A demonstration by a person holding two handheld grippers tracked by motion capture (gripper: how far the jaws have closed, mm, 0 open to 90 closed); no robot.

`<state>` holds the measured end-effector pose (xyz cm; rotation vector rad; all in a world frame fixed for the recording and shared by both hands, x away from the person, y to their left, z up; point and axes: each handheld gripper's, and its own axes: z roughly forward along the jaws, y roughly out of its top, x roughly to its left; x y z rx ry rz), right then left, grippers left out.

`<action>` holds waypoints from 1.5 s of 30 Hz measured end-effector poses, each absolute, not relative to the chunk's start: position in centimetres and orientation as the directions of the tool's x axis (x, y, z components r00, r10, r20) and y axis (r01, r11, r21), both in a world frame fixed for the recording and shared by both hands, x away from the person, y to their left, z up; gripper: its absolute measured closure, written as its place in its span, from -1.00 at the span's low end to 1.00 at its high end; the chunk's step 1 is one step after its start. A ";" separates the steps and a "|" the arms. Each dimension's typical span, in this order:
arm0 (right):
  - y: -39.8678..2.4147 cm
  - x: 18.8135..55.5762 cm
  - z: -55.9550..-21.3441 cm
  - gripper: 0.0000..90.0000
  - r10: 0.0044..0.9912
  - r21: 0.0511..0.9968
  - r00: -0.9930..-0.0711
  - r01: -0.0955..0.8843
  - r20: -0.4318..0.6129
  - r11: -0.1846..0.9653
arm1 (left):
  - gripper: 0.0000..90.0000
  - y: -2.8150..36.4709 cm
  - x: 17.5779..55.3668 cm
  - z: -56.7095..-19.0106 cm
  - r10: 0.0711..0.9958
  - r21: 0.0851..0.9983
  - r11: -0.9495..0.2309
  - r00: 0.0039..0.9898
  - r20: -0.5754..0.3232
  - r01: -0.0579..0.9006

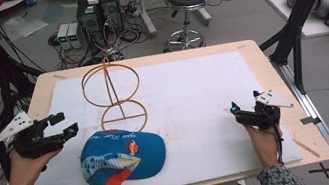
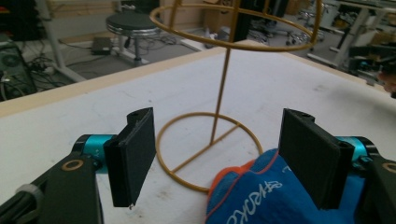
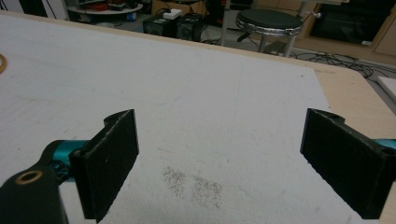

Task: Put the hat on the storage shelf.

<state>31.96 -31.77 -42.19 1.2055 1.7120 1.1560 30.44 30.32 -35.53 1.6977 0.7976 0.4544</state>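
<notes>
The person's left hand (image 1: pixel 26 169), in a speckled grey knitted sleeve, held the black two-jaw left gripper (image 1: pixel 64 124) just left of the blue baseball cap (image 1: pixel 123 159), its jaws standing wide apart and gripping nothing, aimed over the cap's edge. The right hand (image 1: pixel 263 141), in the same kind of sleeve, held the black two-jaw right gripper (image 1: pixel 245 107) well to the right of the cap. Its jaws were likewise spread wide and empty.
</notes>
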 end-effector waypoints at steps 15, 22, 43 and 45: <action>-31.5 31.9 -42.3 -0.77 0.950 0.932 -0.296 0.306 -0.102 0.195 | -0.28 27.4 31.1 -37.5 0.527 0.907 -0.293 0.843 -0.111 0.302; -31.5 32.0 -42.3 -0.77 0.952 0.929 -0.293 0.318 -0.092 0.188 | -0.17 26.7 31.0 -38.1 0.477 0.886 -0.340 0.870 -0.128 0.317; -31.7 31.9 -42.4 -0.77 0.950 0.927 -0.297 0.322 -0.095 0.194 | 0.83 26.6 30.9 -38.4 0.376 0.889 -0.363 0.917 -0.135 0.279; -31.7 31.9 -42.4 -0.77 0.950 0.927 -0.296 0.323 -0.093 0.192 | 0.92 26.6 30.8 -38.2 0.375 0.894 -0.350 0.917 -0.140 0.279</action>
